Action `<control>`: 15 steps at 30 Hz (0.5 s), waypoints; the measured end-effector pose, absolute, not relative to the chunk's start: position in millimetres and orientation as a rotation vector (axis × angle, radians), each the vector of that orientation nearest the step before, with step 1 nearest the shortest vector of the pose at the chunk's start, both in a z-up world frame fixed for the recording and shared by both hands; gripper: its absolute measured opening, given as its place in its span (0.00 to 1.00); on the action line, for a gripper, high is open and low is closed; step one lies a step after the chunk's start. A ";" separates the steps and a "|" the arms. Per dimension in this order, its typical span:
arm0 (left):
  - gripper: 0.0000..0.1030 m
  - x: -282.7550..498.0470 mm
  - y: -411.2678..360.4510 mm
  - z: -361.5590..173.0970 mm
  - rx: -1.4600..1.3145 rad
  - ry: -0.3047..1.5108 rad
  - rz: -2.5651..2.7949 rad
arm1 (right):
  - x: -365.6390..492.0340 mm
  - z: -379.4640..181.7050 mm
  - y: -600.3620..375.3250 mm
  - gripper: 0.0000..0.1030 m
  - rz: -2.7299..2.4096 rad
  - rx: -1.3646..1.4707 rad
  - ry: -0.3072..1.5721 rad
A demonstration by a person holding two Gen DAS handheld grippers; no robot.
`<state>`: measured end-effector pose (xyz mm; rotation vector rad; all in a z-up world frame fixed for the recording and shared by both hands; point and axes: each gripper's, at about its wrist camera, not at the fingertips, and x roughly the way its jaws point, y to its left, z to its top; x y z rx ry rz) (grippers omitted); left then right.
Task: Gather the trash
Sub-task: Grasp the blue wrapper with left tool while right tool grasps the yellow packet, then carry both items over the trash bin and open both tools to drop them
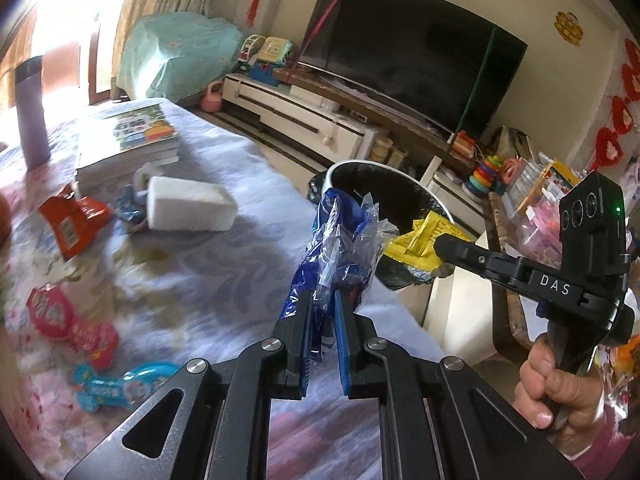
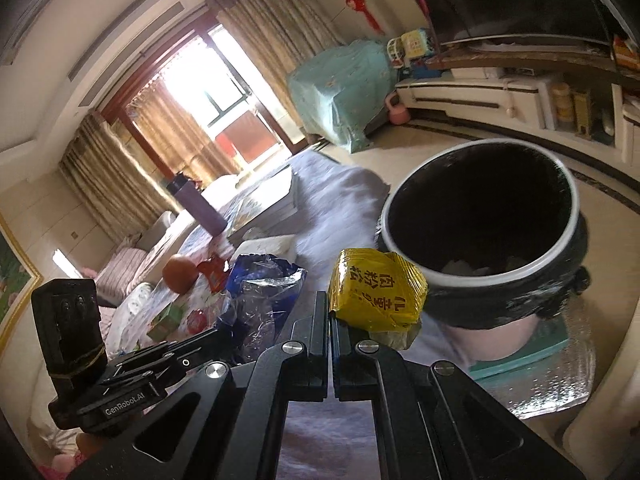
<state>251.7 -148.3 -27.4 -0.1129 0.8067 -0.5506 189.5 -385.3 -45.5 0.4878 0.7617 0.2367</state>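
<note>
1. Left gripper is clamped on a crumpled blue-and-clear plastic wrapper. Its blue pads pinch the lower end, and the wrapper's long axis runs up and away from the jaws, roughly in line with the fingers, top end toward the bin.
2. Right gripper has its jaws closed tight on one corner of a yellow sachet. The sachet sticks out to the right of the fingertips, printed face to the camera, long axis slanting up-left to down-right. In the left wrist view the same sachet sits at the tip of the right gripper, pointing left toward the wrapper, just beside it.
3. A hand grips the right gripper's handle at lower right of the left view.
4. Black-lined trash bin with a white rim stands just behind both held items, mouth open; some pale scraps lie at the bottom.
5. On the patterned table cover: teal packet, pink packet, red-orange packet, white block, then a stack of books and a purple bottle.
6. Far back: TV on a white cabinet.
</note>
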 end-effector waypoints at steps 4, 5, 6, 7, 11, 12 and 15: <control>0.09 258.6 -160.7 -27.2 -0.101 0.805 -0.567 | 188.8 -44.3 -397.2 0.00 0.218 0.501 0.750; 0.09 259.6 -163.8 -26.5 -0.098 0.806 -0.570 | 188.9 -44.0 -399.4 0.00 0.214 0.501 0.748; 0.09 261.3 -166.2 -26.9 -0.095 0.807 -0.572 | 189.5 -43.7 -401.6 0.00 0.211 0.502 0.747; 0.09 262.2 -169.2 -27.5 -0.092 0.808 -0.573 | 190.1 -44.0 -404.0 0.00 0.209 0.504 0.746; 0.09 269.6 -178.1 -27.6 -0.085 0.814 -0.575 | 190.8 -44.7 -412.3 0.00 0.200 0.510 0.745; 0.09 272.1 -180.7 -27.6 -0.084 0.815 -0.576 | 191.4 -45.0 -414.8 0.00 0.197 0.511 0.744; 0.09 277.4 -186.8 -25.9 -0.078 0.814 -0.578 | 192.6 -45.3 -422.1 0.00 0.188 0.515 0.741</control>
